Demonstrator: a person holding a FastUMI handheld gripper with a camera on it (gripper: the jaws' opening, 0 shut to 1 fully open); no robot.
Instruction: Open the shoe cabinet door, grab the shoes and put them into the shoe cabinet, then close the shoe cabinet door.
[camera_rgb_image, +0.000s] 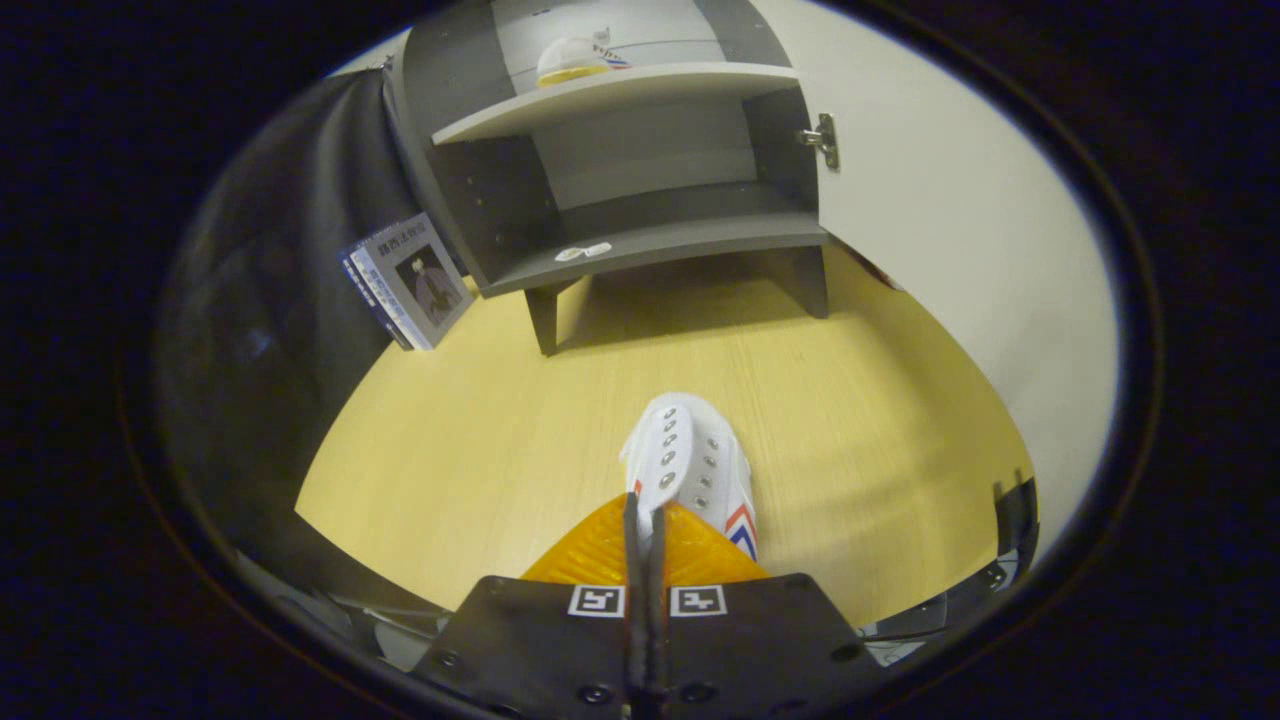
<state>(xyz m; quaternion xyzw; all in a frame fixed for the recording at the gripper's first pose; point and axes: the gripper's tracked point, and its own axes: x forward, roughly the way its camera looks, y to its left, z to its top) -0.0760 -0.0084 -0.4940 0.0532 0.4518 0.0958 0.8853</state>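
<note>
Pale wood grain covers the desk (480, 470), which spreads from the tool up to the dark cloth wall on the left and the white panel on the right. From the gripper view, the tool (645, 520) sits low in the foreground, its two orange fingers (600, 550) drawn almost together with only a thin dark slit between them. They pinch the heel edge of a white shoe (690, 465), whose toe points away toward the shoe cabinet (640, 240); the shoe has rows of metal eyelets without laces and a red and blue chevron on its side. Whether it rests on the desk or hangs just above it cannot be told. Well beyond the shoe stands the grey shoe cabinet on short legs, with its white door (950, 250) swung wide open to the right and a metal hinge (822, 140) showing at the door's inner edge. Its lower compartment holds nothing but a small white sticker (583, 252) on the front lip of the bottom board. On the shelf above lies a second shoe (575, 60), white with a yellowish sole. Just left of the cabinet, a book (412, 282) leans tilted against the dark cloth wall.
</note>
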